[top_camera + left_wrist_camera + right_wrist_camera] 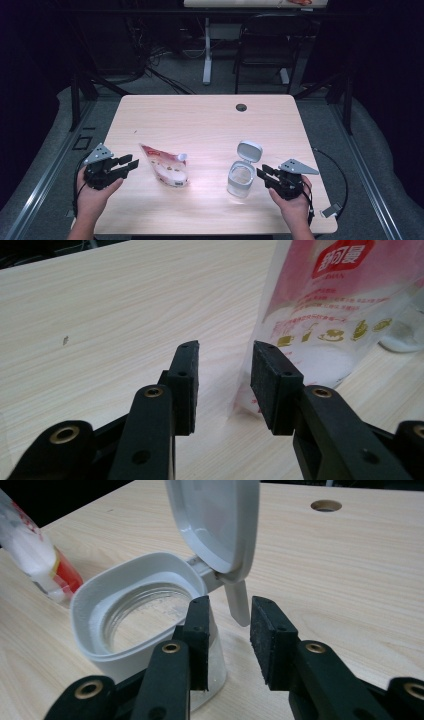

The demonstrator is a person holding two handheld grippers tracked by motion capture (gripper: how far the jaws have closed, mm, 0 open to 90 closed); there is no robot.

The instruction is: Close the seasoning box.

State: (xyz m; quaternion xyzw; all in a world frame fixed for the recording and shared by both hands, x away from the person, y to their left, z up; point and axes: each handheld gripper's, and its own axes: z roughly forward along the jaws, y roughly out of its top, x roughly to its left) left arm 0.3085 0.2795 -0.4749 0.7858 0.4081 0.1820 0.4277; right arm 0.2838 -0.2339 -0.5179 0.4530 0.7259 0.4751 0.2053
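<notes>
A clear pouch with red and pink print (pixel 165 166) lies on the wooden table (pixel 200 120), its white spout (pixel 182 157) toward the right. It holds white powder (pixel 320 360). My left gripper (pixel 131 164) rests open just left of the pouch (pixel 325 300), nothing between its pads (pixel 187 385). A glass jar (pixel 240 179) with a grey collar stands right of the pouch, its flip lid (pixel 249 151) hinged up and open. My right gripper (pixel 264 172) is open beside the jar (pixel 145 625), apart from it, with the lid (pixel 215 520) above its jaws.
A round cable hole (pixel 241 107) sits near the table's far edge. A chair (pixel 265 45) and a desk leg (pixel 207 50) stand beyond the table. Bare wood spreads over the far half and between pouch and jar.
</notes>
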